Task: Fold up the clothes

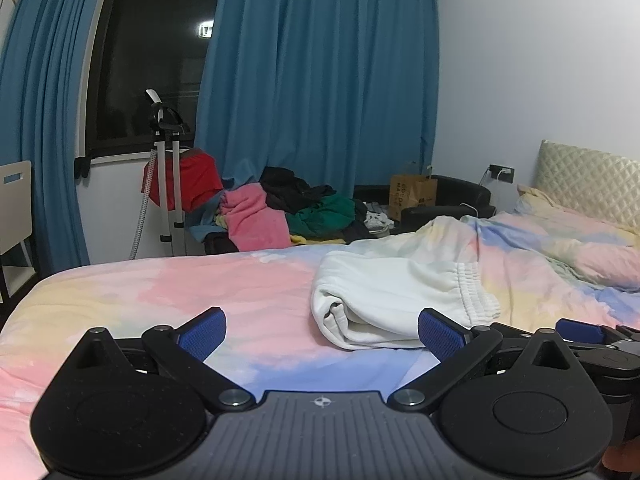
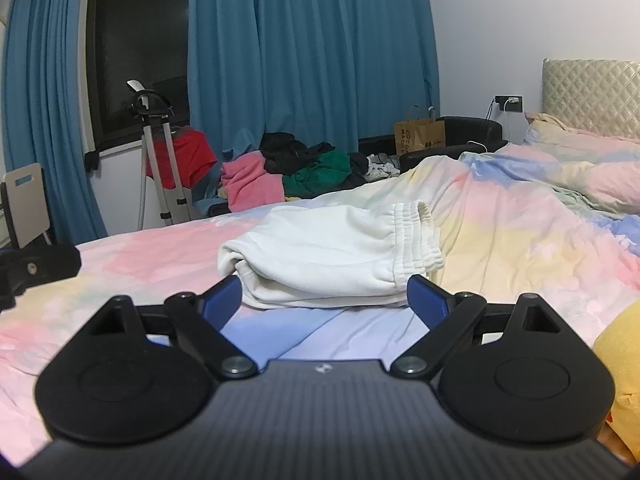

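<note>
A white garment with an elastic waistband lies folded into a thick bundle on the pastel bed cover. In the right wrist view the same white garment sits just beyond the fingers, its waistband to the right. My left gripper is open over the bed cover, with nothing between its blue pads; the bundle lies ahead and to its right. My right gripper is open too, its pads apart on either side of the bundle's near edge, not pressing it. The right gripper's blue fingertip shows at the left wrist view's right edge.
A heap of pink, black and green clothes lies beyond the bed under blue curtains. A garment steamer stand with a red item stands by the window. A paper bag, a pillow, a headboard and a yellow object are at right.
</note>
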A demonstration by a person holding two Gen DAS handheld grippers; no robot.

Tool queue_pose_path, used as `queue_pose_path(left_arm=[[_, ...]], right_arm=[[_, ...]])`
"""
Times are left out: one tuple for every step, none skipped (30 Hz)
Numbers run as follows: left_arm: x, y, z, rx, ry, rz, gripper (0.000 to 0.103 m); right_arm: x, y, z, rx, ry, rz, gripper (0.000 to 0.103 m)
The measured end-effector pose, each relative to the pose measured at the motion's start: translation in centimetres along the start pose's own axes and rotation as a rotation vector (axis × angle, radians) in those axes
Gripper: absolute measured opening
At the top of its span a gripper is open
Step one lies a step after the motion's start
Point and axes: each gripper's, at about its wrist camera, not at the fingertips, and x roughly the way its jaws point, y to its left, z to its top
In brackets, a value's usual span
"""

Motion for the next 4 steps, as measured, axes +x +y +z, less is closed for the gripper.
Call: queue_pose_path(left_arm=[[-0.10, 0.01, -0.01, 0.000, -0.002, -0.004, 0.103], [-0.20, 0.02, -0.01, -0.002, -0.005, -0.009, 0.103], [-0.30, -0.01, -0.03, -0.004, -0.006, -0.012, 0.103], [-0.38, -0.04, -0.04, -0.006, -0.006, -0.012, 0.103]], right_arm=[[0.00, -0.01, 0.01, 0.003, 0.001, 0.002, 0.091], [0.02, -0.05, 0.04, 0.006, 0.004, 0.005, 0.091], [0.06, -0.10, 0.04, 0.009, 0.007, 0.007, 0.091], [0.11, -0.16, 0.09, 0.010, 0.008, 0.007, 0.091]])
